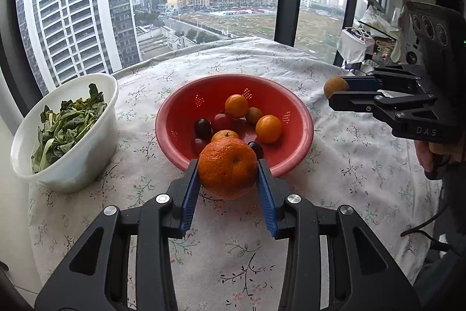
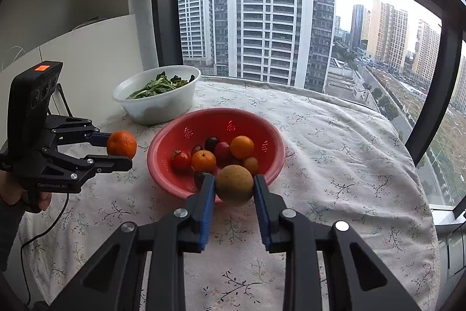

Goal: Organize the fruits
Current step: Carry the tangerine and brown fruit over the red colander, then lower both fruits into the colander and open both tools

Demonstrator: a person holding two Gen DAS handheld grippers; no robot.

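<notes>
While our left gripper [image 1: 228,165] clamps a mandarin orange [image 1: 227,167] and our right gripper [image 2: 234,185] pinches a round tan-brown fruit [image 2: 234,184], both hang above the flowered tablecloth [image 1: 335,165] just short of the red colander [image 1: 291,107]. We judge the sorting well along (oranges, tomatoes and dark plums [image 1: 202,128] already lie inside), with only these two left to drop in beside the white bowl of greens [image 1: 26,153]
</notes>
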